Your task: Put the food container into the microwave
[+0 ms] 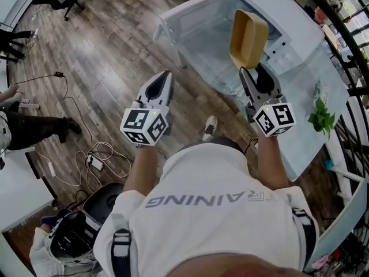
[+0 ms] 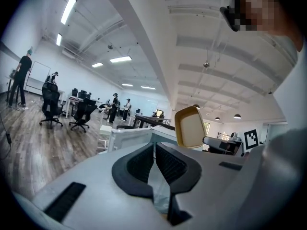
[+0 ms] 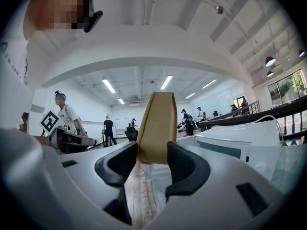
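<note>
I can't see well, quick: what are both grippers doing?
Left gripper: closed, empty.
Right gripper: closed on the yellow rectangular food container.

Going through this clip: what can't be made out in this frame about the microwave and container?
Cavity of the microwave: head view, washed-out pale and partly behind the food container; contents unreadable.
Inside of the food container: right gripper view shows it only edge-on in the right gripper.
Controls of the microwave: head view, too small to read.
Far end of the table: head view, cut off by the edge.
</note>
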The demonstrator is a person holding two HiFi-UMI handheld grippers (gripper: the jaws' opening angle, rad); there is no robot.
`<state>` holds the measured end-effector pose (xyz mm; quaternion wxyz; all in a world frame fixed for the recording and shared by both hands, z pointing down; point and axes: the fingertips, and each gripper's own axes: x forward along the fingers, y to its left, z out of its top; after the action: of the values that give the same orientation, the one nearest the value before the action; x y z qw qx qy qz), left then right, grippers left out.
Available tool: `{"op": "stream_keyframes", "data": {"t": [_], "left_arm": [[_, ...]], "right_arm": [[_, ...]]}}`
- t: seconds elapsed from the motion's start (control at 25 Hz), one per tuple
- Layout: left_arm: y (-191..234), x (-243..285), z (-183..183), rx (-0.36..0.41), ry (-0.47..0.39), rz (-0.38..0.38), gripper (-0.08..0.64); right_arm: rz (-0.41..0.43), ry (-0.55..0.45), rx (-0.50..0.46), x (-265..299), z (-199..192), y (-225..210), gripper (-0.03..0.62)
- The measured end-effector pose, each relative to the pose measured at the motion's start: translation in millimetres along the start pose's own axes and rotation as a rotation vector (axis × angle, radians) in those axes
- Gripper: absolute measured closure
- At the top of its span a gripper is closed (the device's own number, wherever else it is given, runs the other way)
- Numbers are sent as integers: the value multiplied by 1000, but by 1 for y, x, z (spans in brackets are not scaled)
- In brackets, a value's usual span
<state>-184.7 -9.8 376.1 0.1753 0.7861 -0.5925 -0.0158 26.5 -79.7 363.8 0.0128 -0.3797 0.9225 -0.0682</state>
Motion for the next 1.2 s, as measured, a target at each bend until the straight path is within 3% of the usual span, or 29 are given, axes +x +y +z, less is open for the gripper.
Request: {"op": "stream_keyframes", "data": {"t": [0.32, 0.72, 1.2], "left_arm": [[-20, 79, 11, 32, 24, -41, 517], [-49, 164, 19, 58, 33, -100, 517], [-45, 199, 17, 60, 61, -155, 517]], "right_arm": [[-43, -7, 31, 15, 1, -73, 380], [-46, -6, 45, 29, 3, -134, 380], [-89, 11, 67, 43, -7, -153, 380]]}}
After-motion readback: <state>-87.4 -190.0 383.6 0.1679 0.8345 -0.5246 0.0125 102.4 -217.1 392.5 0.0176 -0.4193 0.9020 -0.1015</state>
